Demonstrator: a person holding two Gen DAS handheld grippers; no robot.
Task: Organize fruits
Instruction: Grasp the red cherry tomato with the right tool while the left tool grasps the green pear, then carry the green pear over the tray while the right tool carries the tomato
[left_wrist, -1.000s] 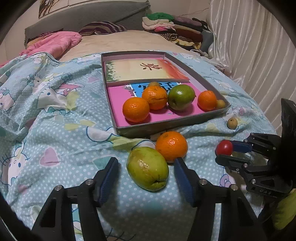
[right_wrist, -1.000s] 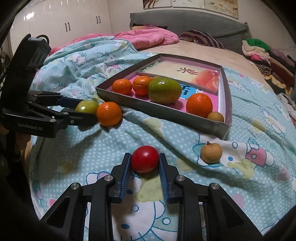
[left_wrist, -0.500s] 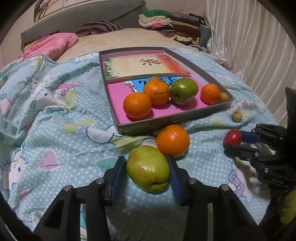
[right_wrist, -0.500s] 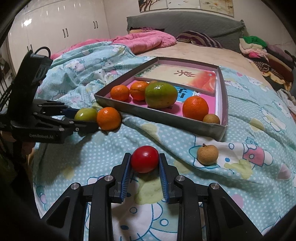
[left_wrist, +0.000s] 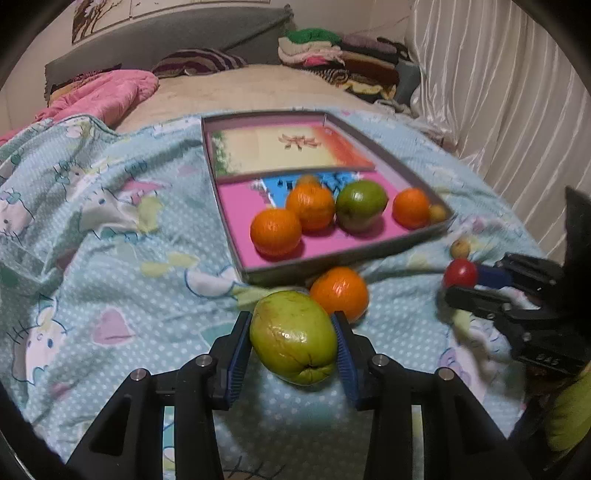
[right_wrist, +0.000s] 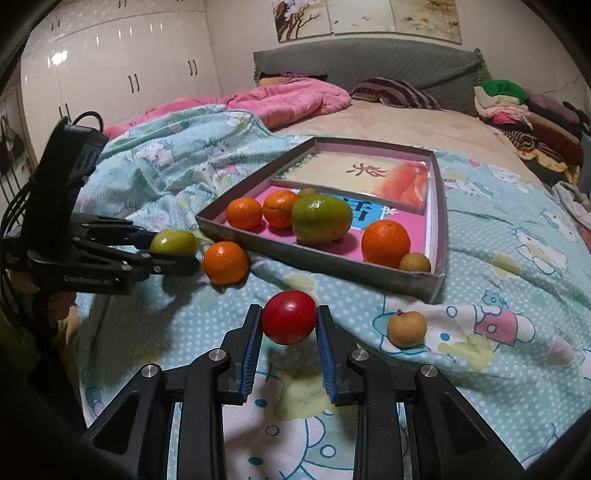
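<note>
Beyond your left hand-held gripper (left_wrist: 293, 341), jaws closing on the green fruit (left_wrist: 293, 336), lies the tray (left_wrist: 334, 260). Your right hand-held gripper (right_wrist: 288, 326), clamping the tomato (right_wrist: 289, 322), sits equally near it
</note>
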